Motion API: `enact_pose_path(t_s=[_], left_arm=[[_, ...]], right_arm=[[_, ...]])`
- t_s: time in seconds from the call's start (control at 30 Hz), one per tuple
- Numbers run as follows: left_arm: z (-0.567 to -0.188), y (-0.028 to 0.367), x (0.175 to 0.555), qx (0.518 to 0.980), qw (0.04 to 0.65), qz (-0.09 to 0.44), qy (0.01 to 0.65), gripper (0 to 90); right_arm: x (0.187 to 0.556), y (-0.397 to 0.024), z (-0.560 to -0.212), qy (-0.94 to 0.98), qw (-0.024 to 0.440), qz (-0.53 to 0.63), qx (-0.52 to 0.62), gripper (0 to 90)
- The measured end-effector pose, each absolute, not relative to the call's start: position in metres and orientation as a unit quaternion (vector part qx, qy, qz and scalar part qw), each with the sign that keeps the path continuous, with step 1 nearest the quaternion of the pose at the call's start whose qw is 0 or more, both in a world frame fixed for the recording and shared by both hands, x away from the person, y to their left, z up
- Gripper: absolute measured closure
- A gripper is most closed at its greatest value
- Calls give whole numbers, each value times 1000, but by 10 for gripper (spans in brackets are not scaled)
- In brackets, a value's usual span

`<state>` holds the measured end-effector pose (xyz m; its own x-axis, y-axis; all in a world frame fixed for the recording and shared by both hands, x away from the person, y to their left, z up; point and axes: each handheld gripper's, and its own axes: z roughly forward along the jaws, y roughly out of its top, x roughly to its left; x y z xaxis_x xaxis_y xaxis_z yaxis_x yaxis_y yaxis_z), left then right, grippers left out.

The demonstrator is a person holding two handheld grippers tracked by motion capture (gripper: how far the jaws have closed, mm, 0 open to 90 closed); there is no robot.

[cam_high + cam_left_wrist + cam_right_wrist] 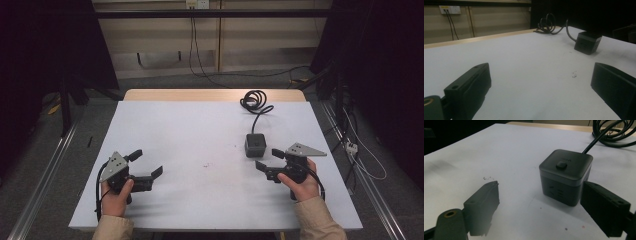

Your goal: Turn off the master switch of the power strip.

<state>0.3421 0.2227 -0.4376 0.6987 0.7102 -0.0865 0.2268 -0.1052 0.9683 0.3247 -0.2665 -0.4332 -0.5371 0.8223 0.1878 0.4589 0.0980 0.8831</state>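
Dark grey cube-shaped plastic power socket (pixel 255 145) on the white table (pixel 200 145), just beside the right tool (pixel 266 159) at its eleven o'clock, untouched, jaws wide, left tool (pixel 148 164) wide, empty, well apart

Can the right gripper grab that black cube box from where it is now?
Probably yes. The right gripper is open and sits just in front of the black cube box, with bare table between them. The box's cord trails off behind it, out of the way.
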Motion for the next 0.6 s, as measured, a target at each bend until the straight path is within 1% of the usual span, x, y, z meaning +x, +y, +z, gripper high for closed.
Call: enact_pose_path(t_s=[0.6], left_arm=[[-438,223,342,716,580,210,327,27]], right_arm=[[304,-272,-443,735,186,489,431,141]])
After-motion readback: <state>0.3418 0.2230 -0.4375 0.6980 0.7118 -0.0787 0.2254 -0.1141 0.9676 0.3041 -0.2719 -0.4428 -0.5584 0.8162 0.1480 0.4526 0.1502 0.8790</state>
